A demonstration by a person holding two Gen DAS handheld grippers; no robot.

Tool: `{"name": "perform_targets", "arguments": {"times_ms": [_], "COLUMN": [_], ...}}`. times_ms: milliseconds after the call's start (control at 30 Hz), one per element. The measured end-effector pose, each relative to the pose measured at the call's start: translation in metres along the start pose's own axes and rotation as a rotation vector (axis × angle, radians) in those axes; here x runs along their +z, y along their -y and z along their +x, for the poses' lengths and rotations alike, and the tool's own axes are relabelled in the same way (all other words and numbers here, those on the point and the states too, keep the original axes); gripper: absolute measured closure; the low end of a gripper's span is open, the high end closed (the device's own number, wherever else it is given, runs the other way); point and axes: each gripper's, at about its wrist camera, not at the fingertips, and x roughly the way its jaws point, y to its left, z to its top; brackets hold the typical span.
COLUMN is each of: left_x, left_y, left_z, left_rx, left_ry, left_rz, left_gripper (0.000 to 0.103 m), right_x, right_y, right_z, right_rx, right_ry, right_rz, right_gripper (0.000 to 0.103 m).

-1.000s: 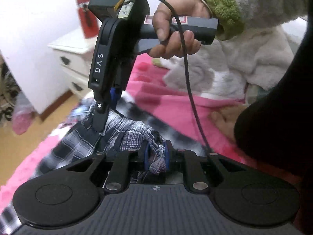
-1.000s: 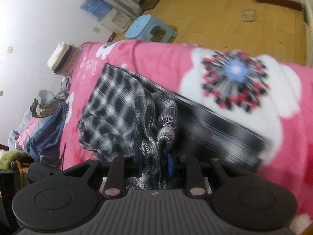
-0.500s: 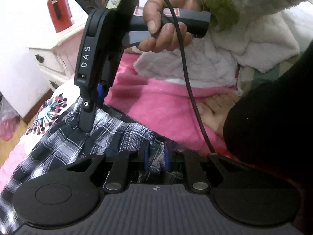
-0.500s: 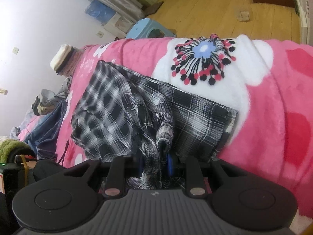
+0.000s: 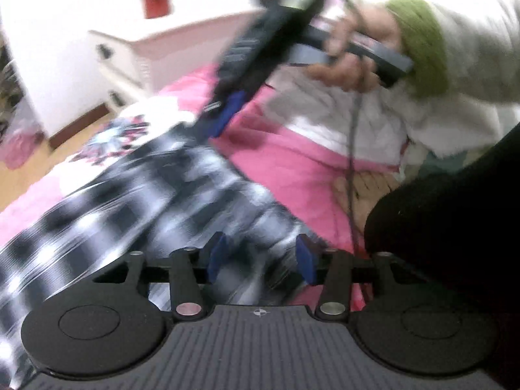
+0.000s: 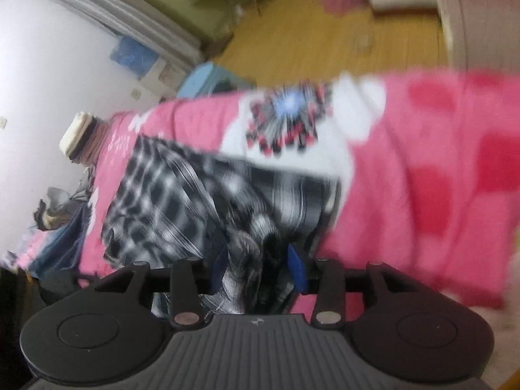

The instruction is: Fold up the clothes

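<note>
Plaid shirt [image 5: 156, 201] lies bunched on pink floral blanket [image 5: 279, 162] over bed. Left gripper [image 5: 261, 261]: jaws opening, blue pads [image 5: 216, 256] apart, plaid cloth loose between them, pads not pressing. Right gripper [image 6: 256, 271]: jaws opening too, shirt fold [image 6: 247, 253] bunched between the 2 pads, grip released. Right hand [image 5: 354, 55] in green-cuffed fleece sleeve holds its gripper above the shirt's far edge. Both views motion-blurred.
</note>
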Motion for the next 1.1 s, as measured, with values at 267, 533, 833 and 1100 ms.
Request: {"name": "perform_targets", "arguments": {"times_ms": [267, 533, 833, 1100], "left_x": [-0.06, -0.172, -0.251, -0.275], "left_y": [-0.069, -0.117, -0.162, -0.177], "left_z": [-0.07, -0.148, -0.206, -0.177], "left_rx": [0.2, 0.424, 0.598, 0.505], "left_ry": [-0.059, -0.049, 0.234, 0.396], "left_rz": [-0.212, -0.522, -0.965, -1.088], "left_gripper": [0.053, 0.053, 0.053, 0.053], "right_x": [-0.023, -0.014, 0.042, 0.021], "right_y": [-0.075, -0.103, -0.204, -0.249], "right_z": [0.022, 0.036, 0.11, 0.187], "right_rx": [-0.07, -0.158, 0.181, 0.132], "right_ry": [0.038, 0.006, 0.016, -0.154], "right_rz": [-0.342, -0.389, -0.498, -0.589], "right_gripper": [0.075, 0.085, 0.079, 0.078]}}
